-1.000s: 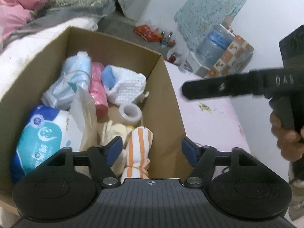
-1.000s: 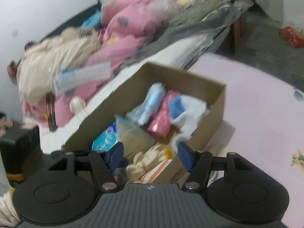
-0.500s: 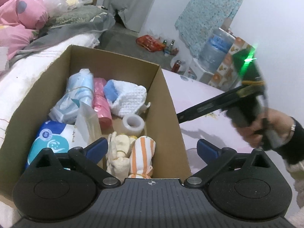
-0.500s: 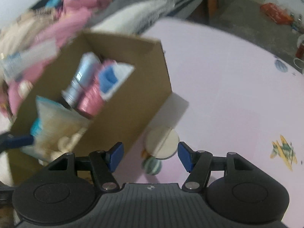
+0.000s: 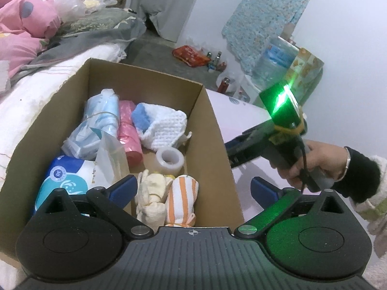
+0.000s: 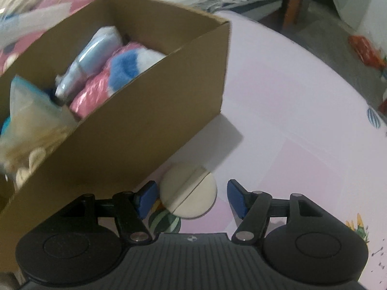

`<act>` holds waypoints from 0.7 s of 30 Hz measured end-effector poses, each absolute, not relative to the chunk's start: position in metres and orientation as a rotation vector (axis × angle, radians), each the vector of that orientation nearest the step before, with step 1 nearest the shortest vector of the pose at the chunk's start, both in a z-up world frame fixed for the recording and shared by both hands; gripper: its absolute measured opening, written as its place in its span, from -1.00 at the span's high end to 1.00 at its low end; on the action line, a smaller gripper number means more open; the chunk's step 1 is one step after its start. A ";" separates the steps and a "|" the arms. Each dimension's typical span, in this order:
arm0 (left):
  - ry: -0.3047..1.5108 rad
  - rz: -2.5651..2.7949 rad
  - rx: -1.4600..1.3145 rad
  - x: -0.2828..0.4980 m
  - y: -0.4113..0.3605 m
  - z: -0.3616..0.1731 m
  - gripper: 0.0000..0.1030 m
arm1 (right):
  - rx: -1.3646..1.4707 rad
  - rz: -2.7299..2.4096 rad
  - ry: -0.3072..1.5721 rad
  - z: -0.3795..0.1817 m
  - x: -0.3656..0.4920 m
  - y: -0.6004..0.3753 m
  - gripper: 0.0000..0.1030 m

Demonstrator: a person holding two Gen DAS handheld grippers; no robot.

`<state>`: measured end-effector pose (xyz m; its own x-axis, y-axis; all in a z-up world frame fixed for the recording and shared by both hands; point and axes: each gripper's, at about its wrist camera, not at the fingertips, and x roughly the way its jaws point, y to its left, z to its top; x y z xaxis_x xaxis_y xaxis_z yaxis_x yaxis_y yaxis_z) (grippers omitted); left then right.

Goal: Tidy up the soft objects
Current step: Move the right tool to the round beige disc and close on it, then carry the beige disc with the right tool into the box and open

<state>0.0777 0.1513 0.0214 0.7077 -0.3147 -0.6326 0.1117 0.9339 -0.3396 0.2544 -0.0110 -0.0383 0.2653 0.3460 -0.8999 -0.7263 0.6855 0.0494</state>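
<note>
Your left hand-held gripper (image 5: pixel 193 188) now stands with its jaws spread wide and empty above the near end of the cardboard box (image 5: pixel 208 111); a second ago the jaws were narrower, so treat its drop as finished, probably the orange-striped roll (image 5: pixel 181 200) lying below it beside the cream cloth bundle (image 5: pixel 151 195). Your right hand-held gripper (image 6: pixel 191 198) has swung away from the box opening and descended outside the box wall, onto the pink surface (image 6: pixel 290 120). Its jaws stand partly open, with nothing pressed between the pads. A pale round soft object (image 6: pixel 188 193) lies on that surface just beside the box, between the blue pads, with a green-striped ball (image 6: pixel 164 222) below it. Judge this as the next item: lower further, centre the pads on it, then close.
</note>
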 end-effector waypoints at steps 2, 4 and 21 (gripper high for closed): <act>0.744 -0.239 -0.290 0.076 0.153 0.022 -0.95 | -0.465 0.753 1.045 -0.039 0.247 -0.008 0.45; 0.736 -0.238 -0.294 0.074 0.154 0.023 -0.95 | -0.462 0.760 1.042 -0.036 0.244 -0.009 0.56; 0.628 -0.184 -0.312 0.041 0.170 0.047 -0.95 | -0.268 0.704 1.035 -0.019 0.233 -0.053 1.00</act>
<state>0.0412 0.1695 0.0467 0.7949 -0.2624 -0.5470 0.0748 0.9372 -0.3408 0.2327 -0.0528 -0.0193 0.3177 0.4064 -0.8567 -0.6478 0.7528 0.1169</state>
